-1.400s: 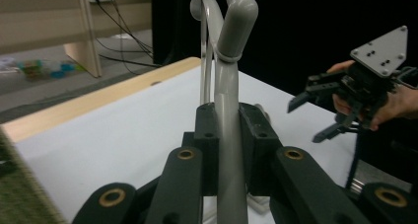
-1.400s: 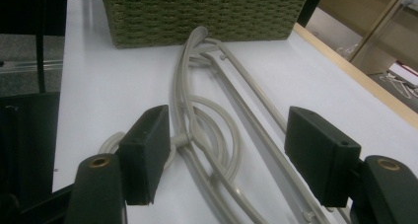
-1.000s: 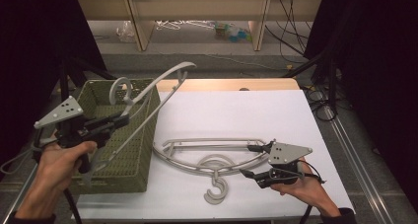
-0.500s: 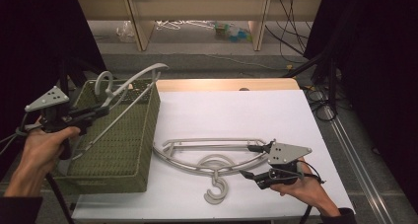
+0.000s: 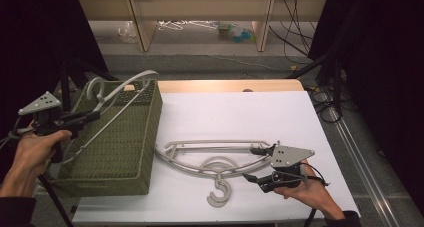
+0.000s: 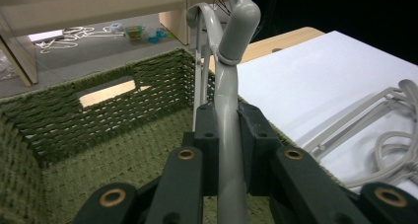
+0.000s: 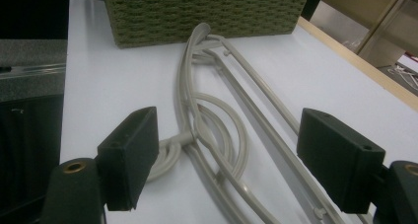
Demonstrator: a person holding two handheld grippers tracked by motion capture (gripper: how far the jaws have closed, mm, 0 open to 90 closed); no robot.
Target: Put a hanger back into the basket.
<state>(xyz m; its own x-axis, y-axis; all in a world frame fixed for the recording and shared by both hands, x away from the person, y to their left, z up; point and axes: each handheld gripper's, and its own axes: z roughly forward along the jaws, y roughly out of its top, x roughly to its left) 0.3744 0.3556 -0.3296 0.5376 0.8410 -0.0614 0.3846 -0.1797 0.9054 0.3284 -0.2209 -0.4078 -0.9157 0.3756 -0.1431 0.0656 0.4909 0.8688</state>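
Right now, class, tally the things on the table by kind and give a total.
Grey hangers: 3, one in the left claw over the basket, two overlapping on the white cover, judged by their two hooks.
Green woven basket: 1
Total: 4

The green basket [image 5: 117,147] blocks the left of the frame, a held hanger [image 5: 117,94] slanting across its open top; a second hanger [image 5: 212,159] sprawls lower centre; the table [image 5: 240,109] above lies open
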